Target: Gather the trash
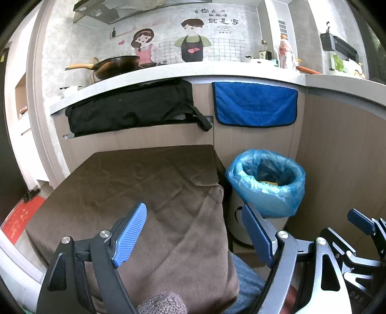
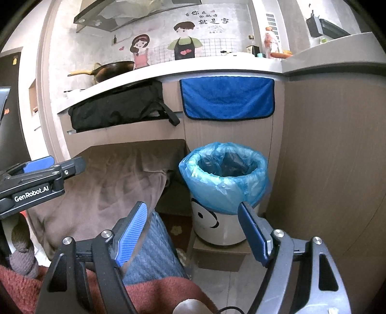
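Two grippers — left (image 1: 194, 231) and right (image 2: 193, 231) — spread, empty; table (image 1: 135, 174) bare, bin (image 1: 266, 178) at two o'clock holds scraps — collecting looks done.

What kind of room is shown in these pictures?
Most likely a home kitchen. A wok sits on the counter under a range hood, bottles stand at the counter's far end, and a trash bin with a blue liner stands below.
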Tool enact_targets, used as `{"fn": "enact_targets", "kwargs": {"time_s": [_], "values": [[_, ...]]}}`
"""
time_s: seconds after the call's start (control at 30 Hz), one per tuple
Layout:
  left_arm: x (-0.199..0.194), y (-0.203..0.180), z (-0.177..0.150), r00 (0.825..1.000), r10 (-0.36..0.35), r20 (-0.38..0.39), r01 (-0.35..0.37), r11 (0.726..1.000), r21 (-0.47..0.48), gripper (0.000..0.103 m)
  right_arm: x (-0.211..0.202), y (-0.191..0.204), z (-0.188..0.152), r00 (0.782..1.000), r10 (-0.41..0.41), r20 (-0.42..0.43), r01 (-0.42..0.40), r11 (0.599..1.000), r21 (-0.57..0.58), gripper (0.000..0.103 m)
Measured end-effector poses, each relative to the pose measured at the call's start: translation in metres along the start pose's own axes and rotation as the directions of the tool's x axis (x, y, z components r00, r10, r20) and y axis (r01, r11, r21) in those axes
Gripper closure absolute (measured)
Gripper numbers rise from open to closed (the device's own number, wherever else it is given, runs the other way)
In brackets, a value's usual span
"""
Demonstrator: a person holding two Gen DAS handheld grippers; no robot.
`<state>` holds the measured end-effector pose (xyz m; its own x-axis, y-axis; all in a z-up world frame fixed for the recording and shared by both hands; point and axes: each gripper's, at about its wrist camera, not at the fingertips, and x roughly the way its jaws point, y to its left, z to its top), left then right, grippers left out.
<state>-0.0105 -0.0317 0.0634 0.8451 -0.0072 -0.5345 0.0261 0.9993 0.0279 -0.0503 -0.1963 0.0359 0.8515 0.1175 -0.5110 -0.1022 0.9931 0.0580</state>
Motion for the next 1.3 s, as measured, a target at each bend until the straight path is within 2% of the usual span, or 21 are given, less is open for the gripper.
{"fn": "enact_targets", "kwargs": {"time_s": [0.4, 1.3], "values": [[-0.002, 0.000, 0.000, 1.000, -0.008, 0.016, 0.008, 1.000, -0.001, 0.022, -0.008, 0.003, -0.001, 0.999, -0.023, 0.026, 0.023, 1.000, 0.001, 0.028], [-0.008, 0.002, 0.002, 0.999, 0.001, 0.042, -0.001, 1.000, -0.012, 0.022, -0.011, 0.006, -0.001, 0.999, -0.025, 0.026, 0.025, 1.000, 0.000, 0.028]]}}
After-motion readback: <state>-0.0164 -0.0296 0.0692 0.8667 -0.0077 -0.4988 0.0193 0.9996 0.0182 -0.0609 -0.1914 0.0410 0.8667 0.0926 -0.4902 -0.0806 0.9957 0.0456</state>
